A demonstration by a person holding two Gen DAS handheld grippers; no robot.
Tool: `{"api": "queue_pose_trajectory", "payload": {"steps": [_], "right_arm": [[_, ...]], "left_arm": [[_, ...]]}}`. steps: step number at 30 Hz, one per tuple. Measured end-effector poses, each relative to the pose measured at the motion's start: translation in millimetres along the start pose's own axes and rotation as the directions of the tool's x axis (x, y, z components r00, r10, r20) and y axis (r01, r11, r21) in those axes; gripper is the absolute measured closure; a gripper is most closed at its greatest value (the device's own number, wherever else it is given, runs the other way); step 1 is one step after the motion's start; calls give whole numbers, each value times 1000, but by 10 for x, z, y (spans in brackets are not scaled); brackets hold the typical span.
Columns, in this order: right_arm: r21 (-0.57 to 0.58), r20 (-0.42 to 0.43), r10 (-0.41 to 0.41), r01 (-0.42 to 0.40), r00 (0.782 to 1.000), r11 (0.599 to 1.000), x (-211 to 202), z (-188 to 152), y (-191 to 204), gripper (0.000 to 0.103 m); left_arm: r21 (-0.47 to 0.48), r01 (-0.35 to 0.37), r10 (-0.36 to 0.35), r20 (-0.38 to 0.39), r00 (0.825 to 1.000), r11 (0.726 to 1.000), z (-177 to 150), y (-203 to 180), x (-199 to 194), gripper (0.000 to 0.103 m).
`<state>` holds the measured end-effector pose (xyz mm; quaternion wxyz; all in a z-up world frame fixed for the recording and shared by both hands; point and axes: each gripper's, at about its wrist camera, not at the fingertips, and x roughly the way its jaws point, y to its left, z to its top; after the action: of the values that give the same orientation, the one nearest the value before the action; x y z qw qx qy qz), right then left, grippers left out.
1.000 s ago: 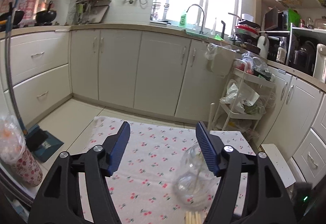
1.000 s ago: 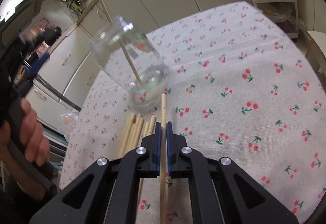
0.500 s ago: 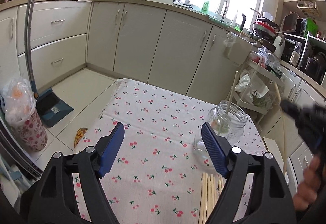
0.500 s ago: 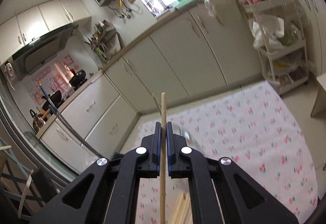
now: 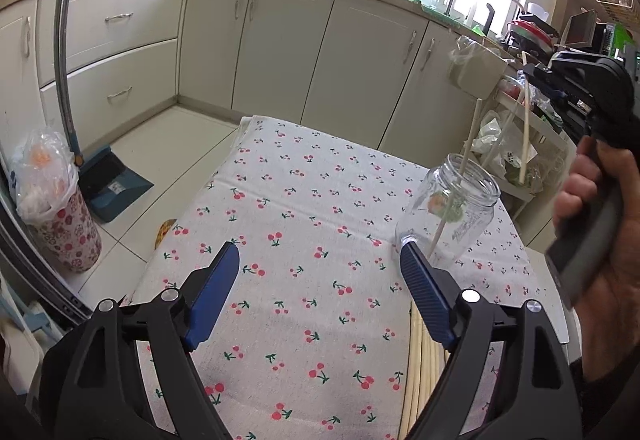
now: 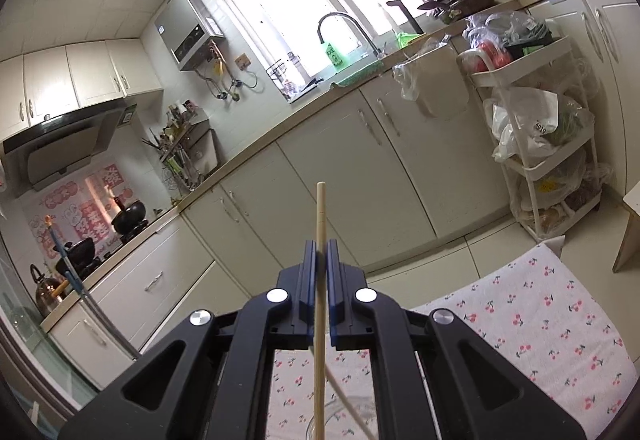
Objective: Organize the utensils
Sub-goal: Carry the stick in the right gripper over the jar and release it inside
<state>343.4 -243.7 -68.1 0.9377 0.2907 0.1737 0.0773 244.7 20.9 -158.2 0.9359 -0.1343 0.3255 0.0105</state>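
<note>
A clear glass jar (image 5: pixel 452 215) stands on the cherry-print tablecloth (image 5: pixel 304 207) with one wooden chopstick (image 5: pixel 469 155) leaning in it. My left gripper (image 5: pixel 320 280) is low over the cloth with its jaws opening and nothing between them; its right finger (image 5: pixel 424 300) is just in front of the jar's base. Several loose chopsticks (image 5: pixel 422 364) lie under that finger. A hand (image 5: pixel 596 207) holds my right gripper (image 6: pixel 320 252) above and right of the jar, shut on a chopstick (image 6: pixel 320 215) that hangs down towards the jar.
The table's left edge drops to a tiled floor with a bag-lined bin (image 5: pixel 56 215) and a blue dustpan with a broom (image 5: pixel 112 183). A white cart (image 6: pixel 536 143) full of bags stands beyond the table's far right corner. Kitchen cabinets (image 5: pixel 360 59) run behind.
My right gripper has lifted its chopstick off the table and swung up, now high beside the jar. My left gripper has tipped down and its jaws have widened.
</note>
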Motion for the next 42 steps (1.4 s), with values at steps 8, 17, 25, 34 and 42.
{"api": "queue_pose_trajectory", "payload": {"steps": [8, 17, 25, 34, 42], "right_arm": [[-80, 15, -70, 71, 997, 994, 356, -163, -23, 97], [-145, -55, -56, 48, 997, 988, 252, -450, -64, 97], [-237, -158, -53, 15, 986, 971, 20, -677, -6, 97], [-225, -257, -100, 41, 961, 973, -527, -841, -137, 79], [-262, -560, -201, 59, 804, 963, -872, -1747, -424, 87]], "left_arm": [[-16, 4, -5, -18, 1000, 1000, 9, 15, 42, 22], [-32, -7, 6, -32, 999, 999, 22, 26, 82, 21], [-19, -4, 4, -39, 999, 1000, 15, -42, 6, 19], [13, -16, 17, -70, 997, 1000, -40, -86, -102, 17], [61, -34, 42, -129, 991, 998, -180, -128, -56, 17]]}}
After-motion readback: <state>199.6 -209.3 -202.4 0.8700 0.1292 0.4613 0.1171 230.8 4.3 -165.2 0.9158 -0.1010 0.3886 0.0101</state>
